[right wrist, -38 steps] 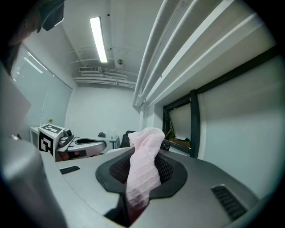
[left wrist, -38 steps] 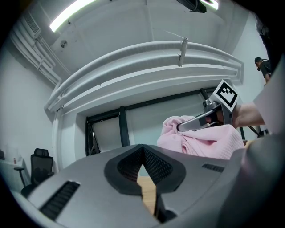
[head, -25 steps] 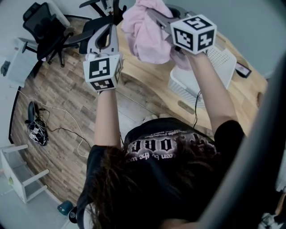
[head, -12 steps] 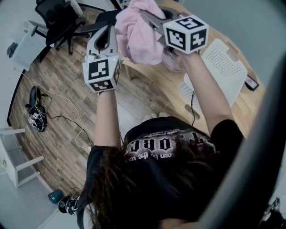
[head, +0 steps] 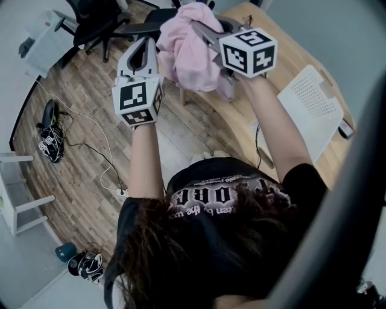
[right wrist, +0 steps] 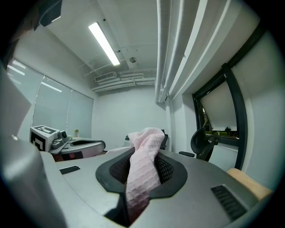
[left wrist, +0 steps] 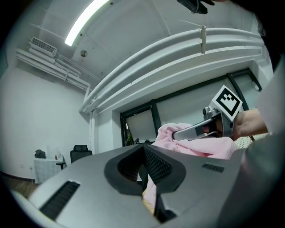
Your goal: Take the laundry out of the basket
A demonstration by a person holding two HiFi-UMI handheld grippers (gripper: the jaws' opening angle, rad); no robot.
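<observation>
My right gripper [head: 197,25] is shut on a pink waffle-knit cloth [head: 188,57] and holds it up in the air, level, above the wooden table's left end. In the right gripper view the cloth [right wrist: 144,171] is pinched between the pads and bunches up past the tips of my right gripper [right wrist: 142,156]. The white perforated laundry basket [head: 310,108] lies on the table to the right, behind the right arm. My left gripper [head: 145,41] hovers just left of the cloth, apart from it, with its jaws together. From the left gripper view the cloth [left wrist: 176,136] hangs ahead.
The wooden table [head: 289,51] curves along the right. Black office chairs [head: 96,18] stand beyond it. On the plank floor at the left lie a dark bag with cables [head: 49,142], a white stool [head: 18,202] and shoes [head: 87,265].
Both grippers and the pink cloth have swung left, away from the basket, which now sits further right in the head view. The grip on the cloth is unchanged.
</observation>
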